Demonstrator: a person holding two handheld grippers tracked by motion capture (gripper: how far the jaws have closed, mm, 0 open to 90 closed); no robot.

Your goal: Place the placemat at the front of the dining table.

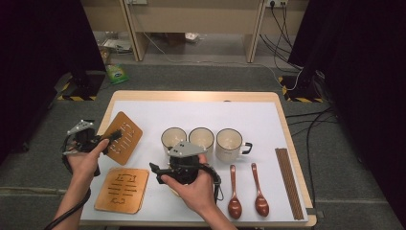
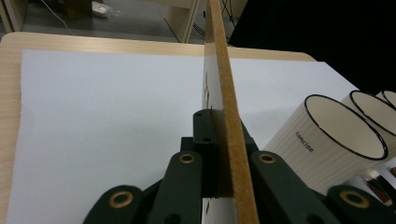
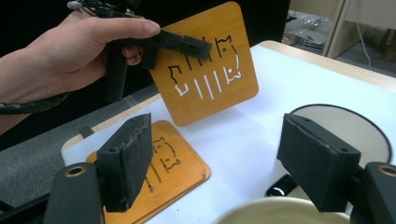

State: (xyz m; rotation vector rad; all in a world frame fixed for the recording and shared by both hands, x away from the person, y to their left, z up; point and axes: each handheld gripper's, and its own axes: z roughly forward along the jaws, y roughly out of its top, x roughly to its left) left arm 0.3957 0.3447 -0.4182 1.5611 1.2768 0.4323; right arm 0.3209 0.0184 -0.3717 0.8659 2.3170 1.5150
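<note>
Coaster (image 1: 124, 137) of cut-out wood, lifted off the counter (image 1: 249, 98) at its left edge, tilted, clamped at one edge by left gripper (image 1: 114, 136); edge-on between the closed jaws in the left gripper view (image 2: 229, 140). Second coaster (image 1: 122, 189) flat on the white mat (image 1: 249, 120) just below the first, near the front-left corner. Right gripper (image 3: 224, 163) held above the mat beside it, jaws spread wide, nothing between them. Three cream mugs (image 1: 202, 142) in a row at mid-counter, just past the right hand (image 1: 194, 189). Two wooden spoons (image 1: 247, 191) to the right of that hand, then brown chopsticks (image 1: 288, 182) near the right edge.
</note>
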